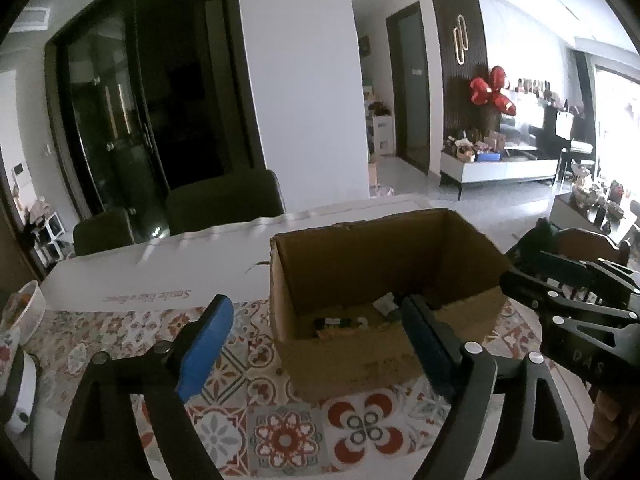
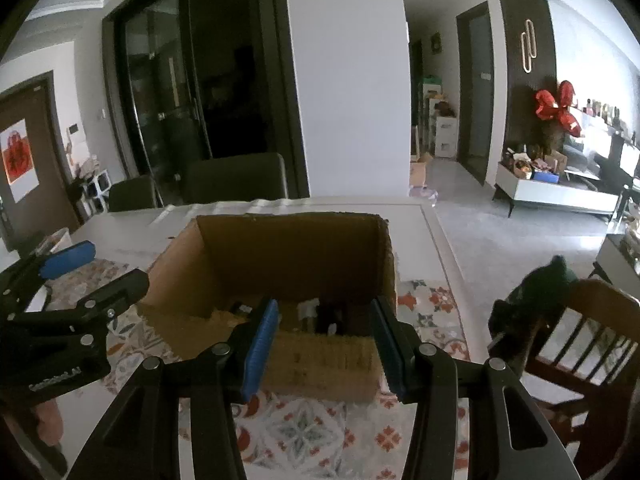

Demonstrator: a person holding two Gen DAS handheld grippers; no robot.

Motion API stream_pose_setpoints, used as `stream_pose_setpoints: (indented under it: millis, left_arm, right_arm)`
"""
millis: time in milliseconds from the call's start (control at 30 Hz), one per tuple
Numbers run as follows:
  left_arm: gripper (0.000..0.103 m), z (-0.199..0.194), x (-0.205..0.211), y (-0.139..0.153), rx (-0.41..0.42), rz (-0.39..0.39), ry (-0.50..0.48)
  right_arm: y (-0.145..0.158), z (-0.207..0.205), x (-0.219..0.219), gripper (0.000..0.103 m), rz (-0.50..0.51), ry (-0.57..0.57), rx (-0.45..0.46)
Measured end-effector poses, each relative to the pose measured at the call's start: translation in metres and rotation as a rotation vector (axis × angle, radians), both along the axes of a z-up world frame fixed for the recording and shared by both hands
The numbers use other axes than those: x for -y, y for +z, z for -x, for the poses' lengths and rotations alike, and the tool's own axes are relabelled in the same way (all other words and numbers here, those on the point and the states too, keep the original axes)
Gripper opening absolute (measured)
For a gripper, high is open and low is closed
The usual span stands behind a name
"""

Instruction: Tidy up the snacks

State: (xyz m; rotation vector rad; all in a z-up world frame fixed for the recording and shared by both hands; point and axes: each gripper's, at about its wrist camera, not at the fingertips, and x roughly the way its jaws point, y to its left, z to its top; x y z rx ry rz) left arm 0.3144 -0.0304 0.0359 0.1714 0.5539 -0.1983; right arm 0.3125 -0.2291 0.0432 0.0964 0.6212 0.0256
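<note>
A: From my left wrist view, the left gripper (image 1: pixel 316 344) has its jaws spread wide with nothing between them. One blue pad (image 1: pixel 208 350) sits over the patterned tablecloth (image 1: pixel 284 436); the other hangs in front of the near wall of the cardboard box (image 1: pixel 384 280). The right gripper (image 1: pixel 520 280) comes in at the right edge; I can't judge its jaws from here.

B: My right wrist view settles that: the right gripper (image 2: pixel 324 344) is partly spread and empty, just in front of the box (image 2: pixel 288 264). The left gripper (image 2: pixel 104 272) shows at the left edge, one blue pad raised.

A: Snacks?

B: Small dark and white packets (image 2: pixel 320 316) lie on the box floor, too dim to name. Only my view shows the wooden chair (image 2: pixel 580 344) on the right.

A: Only mine shows a white basket (image 1: pixel 24 312) at the table's left edge.
</note>
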Motion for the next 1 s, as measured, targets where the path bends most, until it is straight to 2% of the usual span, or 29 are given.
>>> stream_pose_setpoints:
  millis: [233, 267, 333, 467, 533, 667, 733, 900, 1000]
  left_arm:
    - [0.093, 0.049, -0.012, 0.012, 0.050, 0.020, 0.006]
    - [0.095, 0.056, -0.013, 0.013, 0.061, 0.019, 0.007]
    - [0.096, 0.071, -0.016, 0.017, 0.081, 0.021, 0.012]
    - [0.101, 0.099, -0.020, 0.023, 0.115, 0.018, 0.011]
    - [0.103, 0.113, -0.023, 0.026, 0.136, 0.017, 0.021]
    - [0.103, 0.143, -0.028, 0.030, 0.171, 0.019, 0.029]
    - [0.103, 0.155, -0.029, 0.029, 0.173, 0.017, 0.024]
    - [0.103, 0.181, -0.033, 0.028, 0.165, 0.017, 0.020]
    - [0.103, 0.194, -0.034, 0.028, 0.165, 0.022, 0.009]
  right_arm:
    - [0.016, 0.052, -0.008, 0.049, 0.024, -0.024, 0.053]
    - [0.017, 0.057, -0.010, 0.050, 0.028, -0.022, 0.057]
    - [0.022, 0.073, -0.015, 0.063, 0.031, -0.022, 0.071]
    - [0.028, 0.102, -0.023, 0.064, 0.047, -0.017, 0.090]
    - [0.029, 0.118, -0.027, 0.072, 0.052, -0.017, 0.098]
    - [0.031, 0.149, -0.030, 0.075, 0.065, -0.031, 0.115]
    - [0.031, 0.161, -0.031, 0.080, 0.062, -0.028, 0.113]
    - [0.033, 0.191, -0.034, 0.081, 0.073, -0.031, 0.128]
    - [0.036, 0.205, -0.038, 0.085, 0.084, -0.031, 0.138]
